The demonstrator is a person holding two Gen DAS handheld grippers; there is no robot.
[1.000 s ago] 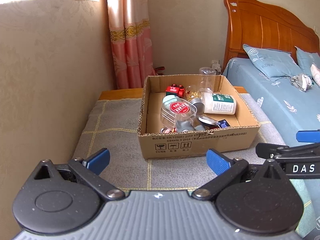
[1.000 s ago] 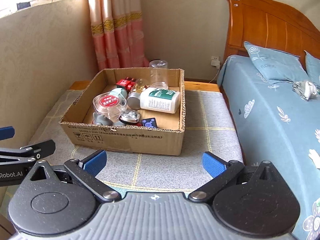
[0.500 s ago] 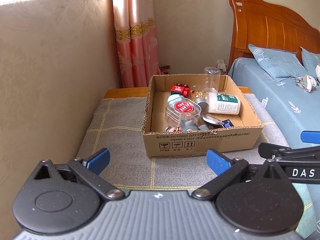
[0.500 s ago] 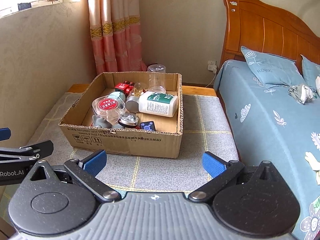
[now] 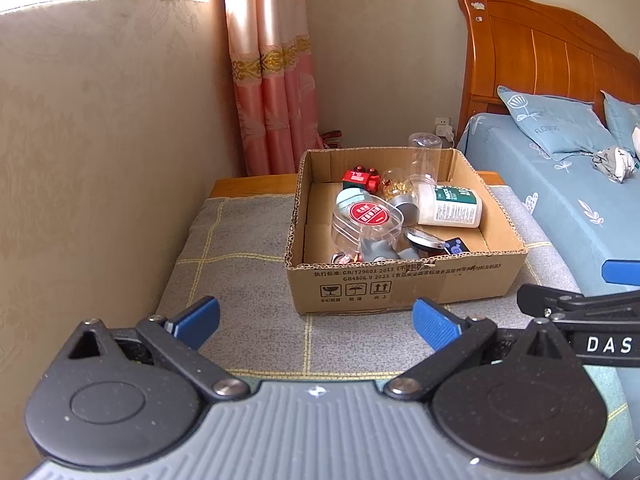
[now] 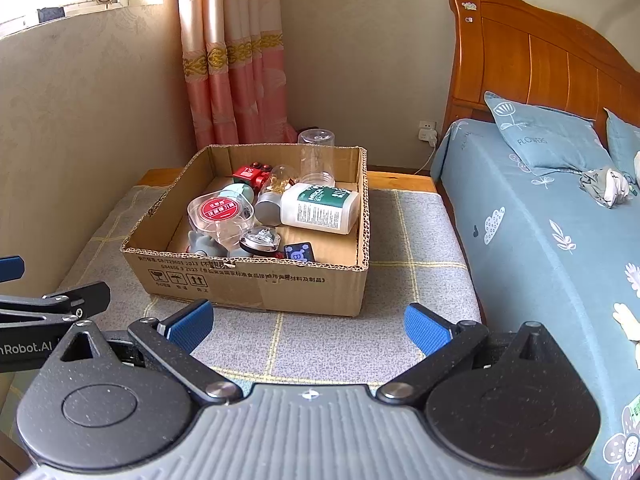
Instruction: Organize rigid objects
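An open cardboard box (image 5: 404, 284) (image 6: 256, 284) stands on a grey checked mat. Inside lie a white bottle with a green label (image 5: 450, 206) (image 6: 320, 208), a clear tub with a red label (image 5: 368, 220) (image 6: 220, 214), a red toy train (image 5: 361, 178) (image 6: 251, 174), a clear upright jar (image 5: 425, 156) (image 6: 317, 156), a metal lid (image 6: 260, 238) and a small dark card (image 6: 299, 252). My left gripper (image 5: 316, 322) is open and empty, short of the box front. My right gripper (image 6: 308, 326) is open and empty, beside it.
The mat (image 5: 240, 248) covers a low wooden bench between a beige wall (image 5: 100, 160) on the left and a bed with blue bedding (image 6: 540, 240) on the right. A pink curtain (image 6: 236, 80) hangs behind the box. The wooden headboard (image 6: 532, 52) stands far right.
Both grippers have drawn back and risen slightly, so the box looks smaller and farther away. Jaws stay open. Nothing in the box has moved.
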